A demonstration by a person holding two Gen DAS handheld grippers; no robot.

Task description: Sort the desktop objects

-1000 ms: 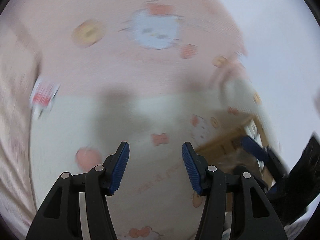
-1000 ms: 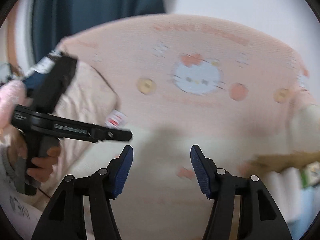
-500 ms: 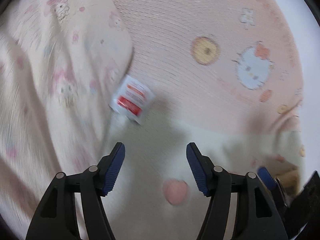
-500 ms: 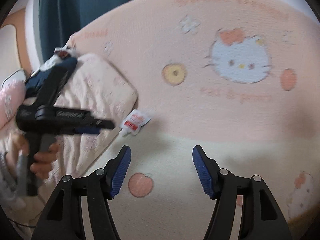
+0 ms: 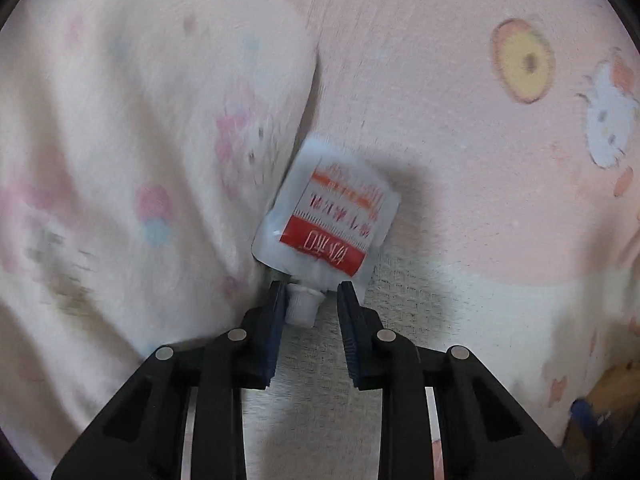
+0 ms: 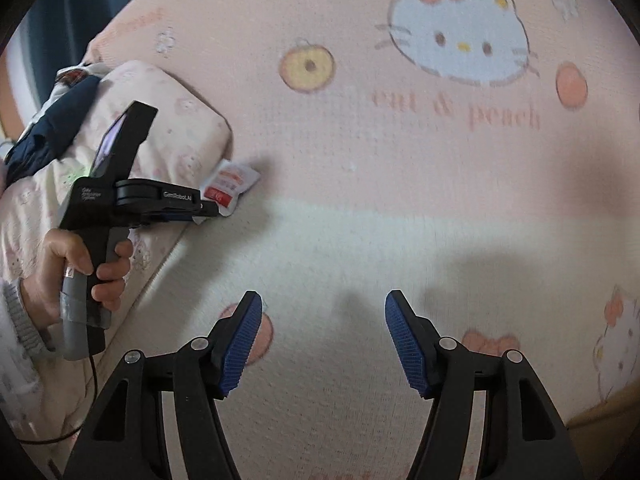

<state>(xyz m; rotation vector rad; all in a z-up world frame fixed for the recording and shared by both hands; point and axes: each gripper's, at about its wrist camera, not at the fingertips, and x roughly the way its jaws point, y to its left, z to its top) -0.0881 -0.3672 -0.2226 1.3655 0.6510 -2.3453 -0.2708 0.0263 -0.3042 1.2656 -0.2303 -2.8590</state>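
Observation:
A white spouted pouch [image 5: 332,208] with a red and orange label lies on the pink cartoon-cat blanket [image 5: 460,140], against the edge of a pale pillow [image 5: 140,160]. My left gripper [image 5: 310,292] points down at it, and its jaws are closing with the pouch's white cap [image 5: 302,306] between them. The left pad touches the cap; a gap remains at the right pad. In the right wrist view the left gripper [image 6: 208,210] reaches the pouch [image 6: 230,182], held by a hand [image 6: 80,256]. My right gripper [image 6: 324,304] hangs open over the blanket [image 6: 360,200], holding nothing.
The pillow [image 6: 168,120] rises along the left with a dark blue cloth [image 6: 52,128] on its far end. A wooden object [image 5: 608,392] shows at the lower right of the left wrist view. A cable trails below the hand.
My left gripper has swung left and down onto the pouch, and its jaws have narrowed around the cap. My right gripper has sunk closer to the blanket and stays open.

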